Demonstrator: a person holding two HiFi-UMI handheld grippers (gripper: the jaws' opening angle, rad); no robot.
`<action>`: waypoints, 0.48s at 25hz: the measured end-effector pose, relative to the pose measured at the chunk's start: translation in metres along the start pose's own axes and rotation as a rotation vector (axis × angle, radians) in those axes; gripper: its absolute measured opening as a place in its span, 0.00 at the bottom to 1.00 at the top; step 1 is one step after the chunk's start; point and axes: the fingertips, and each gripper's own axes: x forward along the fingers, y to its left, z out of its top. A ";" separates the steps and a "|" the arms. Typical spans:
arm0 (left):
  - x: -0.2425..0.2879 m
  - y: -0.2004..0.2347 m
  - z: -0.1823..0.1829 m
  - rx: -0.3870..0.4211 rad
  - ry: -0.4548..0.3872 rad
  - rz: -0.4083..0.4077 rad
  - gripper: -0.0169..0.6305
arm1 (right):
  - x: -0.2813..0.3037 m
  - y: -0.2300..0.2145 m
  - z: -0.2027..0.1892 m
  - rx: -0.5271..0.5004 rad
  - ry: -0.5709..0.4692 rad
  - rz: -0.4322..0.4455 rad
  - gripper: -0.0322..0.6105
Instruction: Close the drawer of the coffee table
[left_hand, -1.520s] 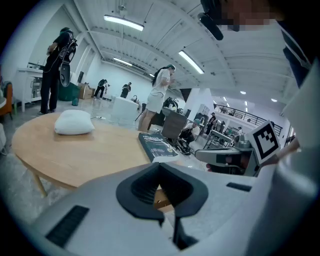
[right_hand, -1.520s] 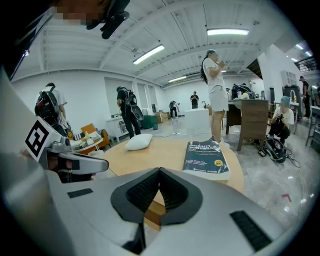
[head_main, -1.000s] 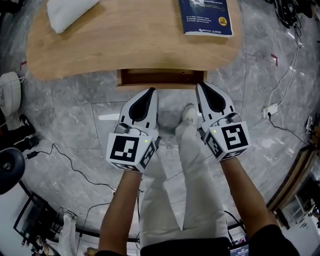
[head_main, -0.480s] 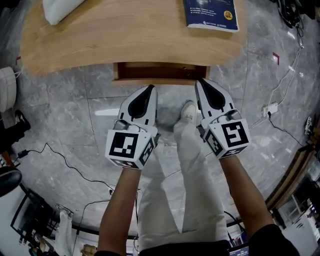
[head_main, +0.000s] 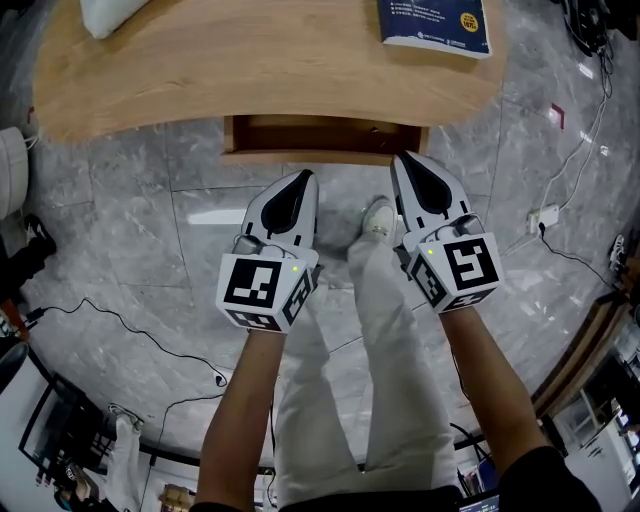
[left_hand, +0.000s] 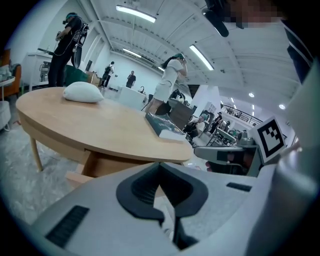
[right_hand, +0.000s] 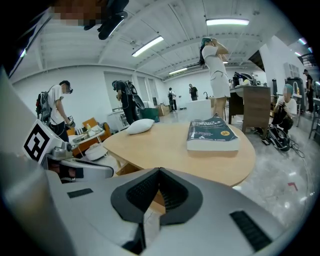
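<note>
— Drawer (head_main: 322, 137), brown wood, shallow: juts partly open from under the oval wooden coffee table (head_main: 200, 80).
— Grippers?
— Left gripper (head_main: 302, 178) and right gripper (head_main: 404, 160): jaws pressed together, empty, tips at the drawer front (contact unclear). Next, I'd judge: an even forward push.
— Obstacles?
— None. Dark blue book (head_main: 435, 22) and white pillow (head_main: 110, 12) lie on top.

The table (head_main: 250, 70) is pale matt wood, its drawer (head_main: 322, 138) darker wood, the floor (head_main: 130, 240) glossy grey stone. The left gripper (head_main: 305, 176) and right gripper (head_main: 400, 160) are smooth white plastic with black ribbed pads (right_hand: 141, 192); the book (head_main: 435, 22) cover is glossy.
</note>
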 end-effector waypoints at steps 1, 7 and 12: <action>0.001 0.001 -0.003 0.005 0.005 0.004 0.03 | 0.001 0.000 -0.001 -0.002 0.002 0.003 0.07; 0.007 0.003 -0.020 -0.006 0.031 0.008 0.03 | 0.006 0.001 -0.005 -0.012 0.007 0.016 0.07; 0.012 0.008 -0.038 -0.033 0.062 0.012 0.03 | 0.011 0.002 -0.004 -0.016 0.006 0.023 0.07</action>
